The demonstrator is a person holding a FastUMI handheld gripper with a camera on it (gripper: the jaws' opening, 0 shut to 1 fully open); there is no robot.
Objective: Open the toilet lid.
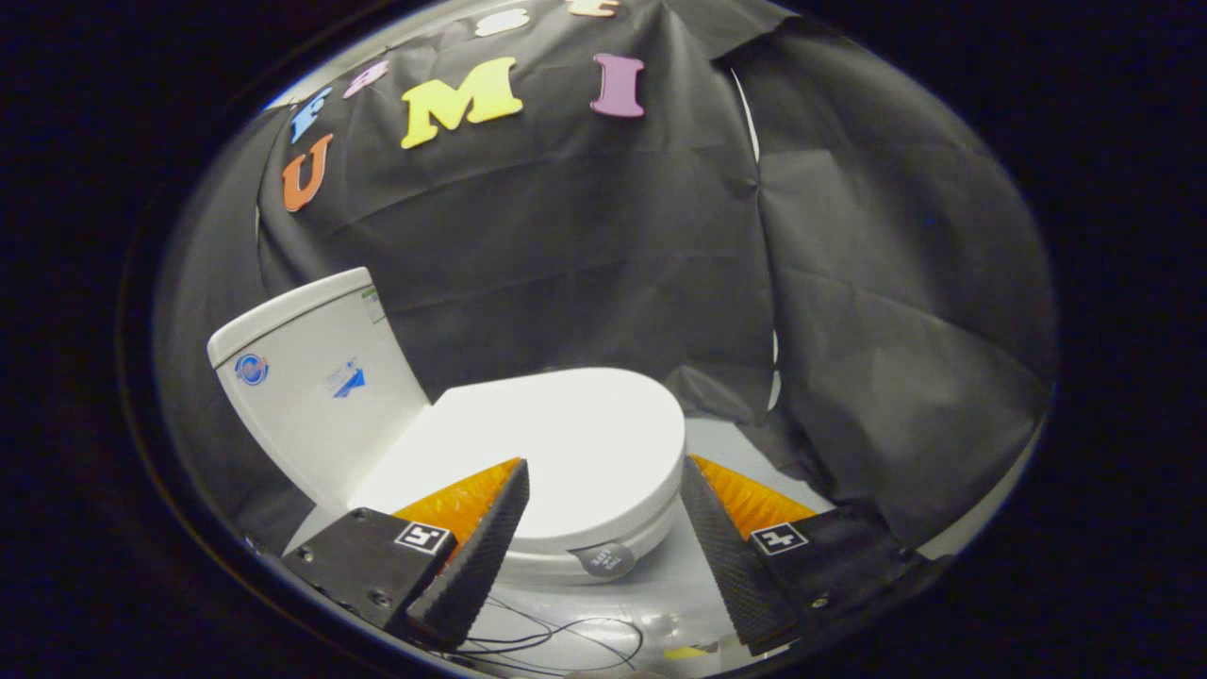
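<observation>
A white toilet stands just ahead of me, its lid [556, 443] down flat over the bowl. The white tank [311, 387] rises behind the lid, to the left. My gripper [603, 467] is open, its two fingers spread wide on either side of the lid's front part. The left finger's tip lies over the lid's near left surface and the right finger's tip sits beside the lid's right front edge. Nothing is held between them. A small round grey sticker [605, 560] marks the front of the bowl under the lid's rim.
Black cloth walls [849, 311] close in behind and to the right of the toilet. Grey floor [660, 585] lies under the fingers, with thin black wires [556, 637] and a small yellow scrap [686, 652] on it.
</observation>
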